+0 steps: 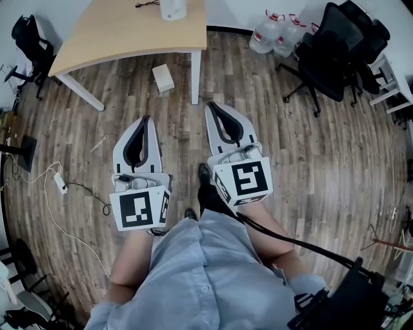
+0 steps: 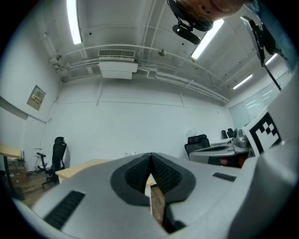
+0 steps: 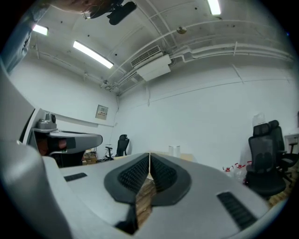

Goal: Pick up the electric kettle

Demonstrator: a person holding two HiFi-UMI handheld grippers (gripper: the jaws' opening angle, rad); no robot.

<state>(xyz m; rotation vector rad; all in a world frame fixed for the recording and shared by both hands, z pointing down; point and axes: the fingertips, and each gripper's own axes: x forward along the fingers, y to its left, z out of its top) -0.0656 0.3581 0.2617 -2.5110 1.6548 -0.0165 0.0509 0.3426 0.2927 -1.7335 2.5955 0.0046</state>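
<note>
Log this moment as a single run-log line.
left gripper: shut, empty | right gripper: shut, empty | white electric kettle: on light wooden table, untouched | pickup: not yet begun

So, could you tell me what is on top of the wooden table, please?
A white round container stands on the table, with a small dark thing to its left. The picture's top edge cuts both off, and the tabletop beyond is out of view.

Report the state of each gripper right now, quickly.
Left gripper: closed, jaws together, holding nothing.
Right gripper: closed, jaws together, holding nothing.
</note>
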